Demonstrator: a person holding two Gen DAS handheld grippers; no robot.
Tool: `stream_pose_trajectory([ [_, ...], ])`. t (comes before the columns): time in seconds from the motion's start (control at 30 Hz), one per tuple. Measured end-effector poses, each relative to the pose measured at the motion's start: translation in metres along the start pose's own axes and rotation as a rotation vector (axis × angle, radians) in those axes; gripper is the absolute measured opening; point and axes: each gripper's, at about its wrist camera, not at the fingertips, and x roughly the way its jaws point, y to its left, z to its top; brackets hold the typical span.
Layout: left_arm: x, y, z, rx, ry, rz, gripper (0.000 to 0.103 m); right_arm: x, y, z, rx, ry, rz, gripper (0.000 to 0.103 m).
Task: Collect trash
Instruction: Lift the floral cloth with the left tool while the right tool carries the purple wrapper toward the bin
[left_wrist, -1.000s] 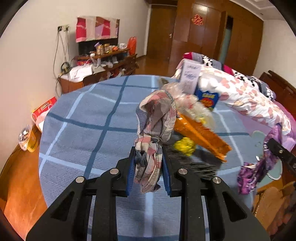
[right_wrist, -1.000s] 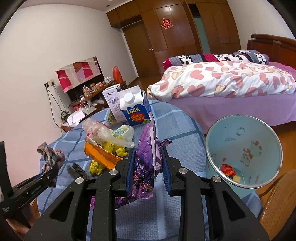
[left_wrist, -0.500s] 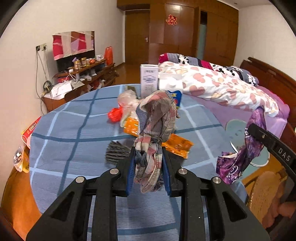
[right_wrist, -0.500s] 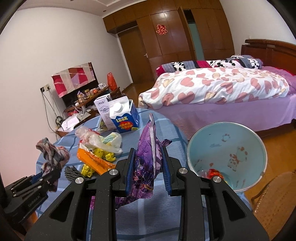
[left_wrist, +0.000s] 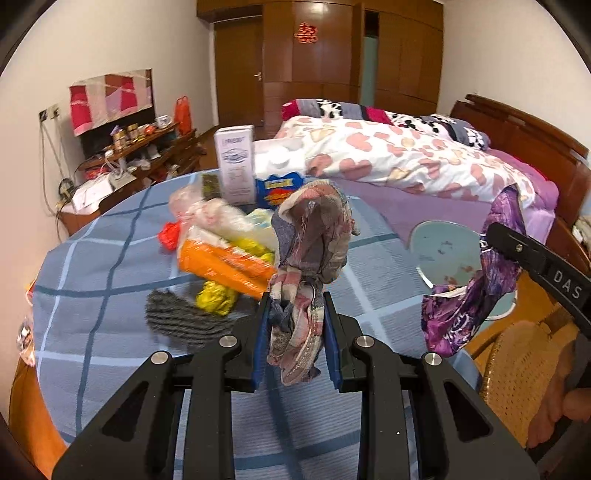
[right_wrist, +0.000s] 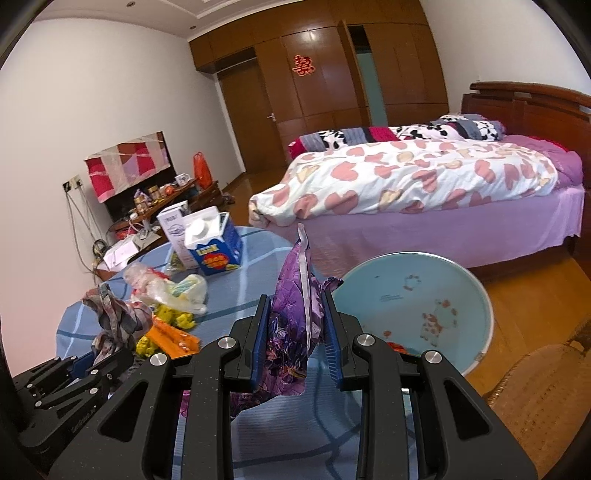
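Note:
My left gripper (left_wrist: 294, 325) is shut on a crumpled plaid cloth rag (left_wrist: 314, 240), held above the blue checked tablecloth (left_wrist: 110, 258). My right gripper (right_wrist: 296, 332) is shut on a purple foil wrapper (right_wrist: 295, 295), held at the table's right edge beside the light blue trash bin (right_wrist: 424, 295). The bin (left_wrist: 447, 251) stands on the floor and holds a few scraps. The left gripper with the rag (right_wrist: 114, 317) shows at the left in the right wrist view. The wrapper (left_wrist: 476, 291) shows at the right in the left wrist view.
On the table lie an orange packet (left_wrist: 225, 262), yellow scraps (left_wrist: 218, 299), a grey knit piece (left_wrist: 173, 317), a clear plastic bag (left_wrist: 214, 218), a red scrap (left_wrist: 169, 236), a blue milk carton (right_wrist: 214, 247) and a white box (left_wrist: 236, 166). A wicker chair (left_wrist: 517, 365) and bed (right_wrist: 424, 177) stand to the right.
Both grippers have swung to the right with their loads. The right gripper with the purple wrapper has come nearer to the bin, which now looks larger.

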Motion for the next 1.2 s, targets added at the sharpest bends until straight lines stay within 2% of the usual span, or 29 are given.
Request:
stream_pose_trajectory([
  [0.53, 0.024, -0.064, 0.020, 0.104, -0.002, -0.096, 0.026, -0.007, -0.054, 0.018, 0.050, -0.039, -0.129, 0.028],
  [1.2, 0.061, -0.136, 0.025, 0.221, 0.021, -0.208, 0.026, 0.027, -0.106, 0.016, 0.057, 0.021, -0.323, 0.028],
])
